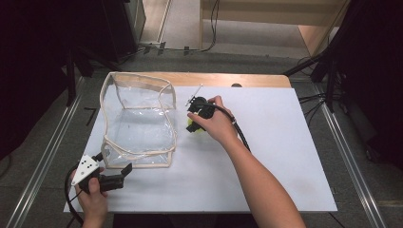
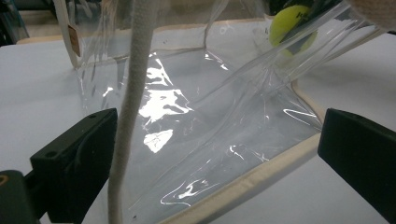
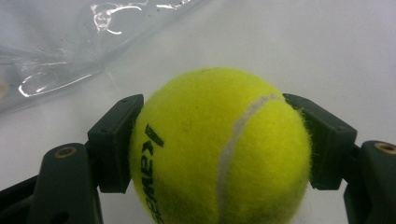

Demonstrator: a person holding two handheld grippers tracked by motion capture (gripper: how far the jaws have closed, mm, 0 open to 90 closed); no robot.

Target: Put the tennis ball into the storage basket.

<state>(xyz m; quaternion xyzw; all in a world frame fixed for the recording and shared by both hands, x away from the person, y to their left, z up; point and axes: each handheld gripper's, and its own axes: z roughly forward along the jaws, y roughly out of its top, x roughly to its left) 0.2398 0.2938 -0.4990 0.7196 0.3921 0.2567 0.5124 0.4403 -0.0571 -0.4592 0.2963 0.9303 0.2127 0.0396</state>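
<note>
1. From the high view, your right gripper (image 1: 194,124) sits just beside the right wall of the clear bag (image 1: 138,121) on the white table (image 1: 285,156), with your right hand (image 1: 215,124) covering most of it; a sliver of yellow shows under the hand.
2. The right gripper view shows what the hand hides: the tennis ball (image 3: 219,149) sits between both black jaws, which press on its 2 sides. Your grip is closed on the ball, just above the white surface.
3. Your left gripper (image 1: 124,175) rests at the bag's near corner. In the left gripper view its jaws stand wide apart, 1 on either side of the bag's cream-edged corner (image 2: 252,179), pressing on nothing.
4. That view also catches the ball (image 2: 290,27) through the clear plastic, beyond the bag's far wall.
</note>
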